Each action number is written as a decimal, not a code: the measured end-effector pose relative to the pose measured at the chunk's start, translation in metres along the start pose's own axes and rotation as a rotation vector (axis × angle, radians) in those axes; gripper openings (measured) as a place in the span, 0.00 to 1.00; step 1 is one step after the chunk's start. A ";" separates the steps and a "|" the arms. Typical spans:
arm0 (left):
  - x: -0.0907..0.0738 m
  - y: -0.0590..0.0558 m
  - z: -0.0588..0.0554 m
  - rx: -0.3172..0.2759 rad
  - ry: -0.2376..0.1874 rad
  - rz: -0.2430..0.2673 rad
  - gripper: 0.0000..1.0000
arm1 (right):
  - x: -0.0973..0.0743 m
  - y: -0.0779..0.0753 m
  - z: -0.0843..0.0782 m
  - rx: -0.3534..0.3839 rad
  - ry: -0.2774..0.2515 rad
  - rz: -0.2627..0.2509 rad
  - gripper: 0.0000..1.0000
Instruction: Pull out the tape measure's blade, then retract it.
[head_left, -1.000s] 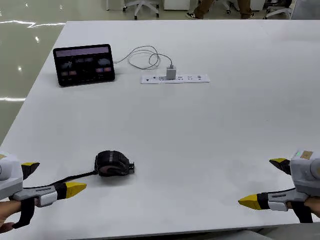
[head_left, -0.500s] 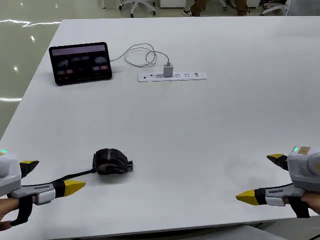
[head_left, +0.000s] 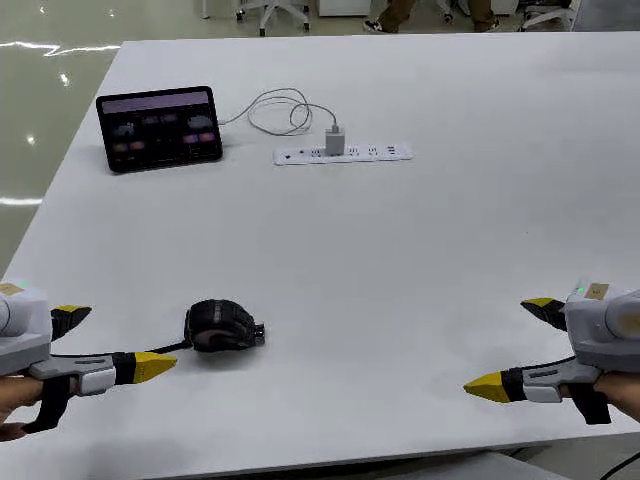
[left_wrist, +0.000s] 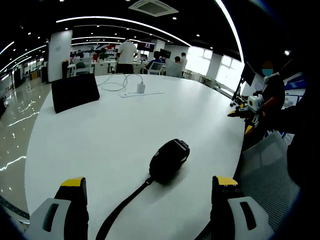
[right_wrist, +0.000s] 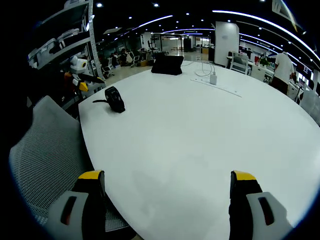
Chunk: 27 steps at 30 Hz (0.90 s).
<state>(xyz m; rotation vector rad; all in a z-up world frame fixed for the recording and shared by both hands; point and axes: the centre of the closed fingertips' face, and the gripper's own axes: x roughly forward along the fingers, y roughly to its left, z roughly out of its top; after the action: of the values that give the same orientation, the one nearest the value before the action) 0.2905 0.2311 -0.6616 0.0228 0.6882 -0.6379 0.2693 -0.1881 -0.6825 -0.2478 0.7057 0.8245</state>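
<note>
Tape measure (head_left: 222, 326) lay just ahead of my left gripper (head_left: 115, 340), strap (head_left: 165, 350) trailing toward it; my right gripper (head_left: 508, 345) was well apart; both gaped wide, empty.

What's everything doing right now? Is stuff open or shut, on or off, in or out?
tape measure: blade pulled in, lying loose on the table.
left gripper: jaws open, holding nothing.
right gripper: jaws open, holding nothing.
tablet: propped up, screen lit.
charger: plugged into the power strip.
</note>
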 end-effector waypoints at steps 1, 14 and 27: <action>0.001 -0.001 0.001 0.013 0.005 -0.011 1.00 | 0.001 0.000 0.001 -0.008 -0.002 -0.001 1.00; 0.033 -0.025 0.021 0.305 0.129 -0.192 1.00 | 0.024 0.010 0.026 -0.087 0.003 0.067 1.00; 0.065 -0.034 0.035 0.472 0.247 -0.290 0.99 | 0.052 0.028 0.057 -0.217 -0.027 0.172 1.00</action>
<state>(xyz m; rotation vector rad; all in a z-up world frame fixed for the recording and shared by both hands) 0.3300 0.1605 -0.6670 0.4512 0.7716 -1.0787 0.3000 -0.1120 -0.6724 -0.3736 0.6179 1.0686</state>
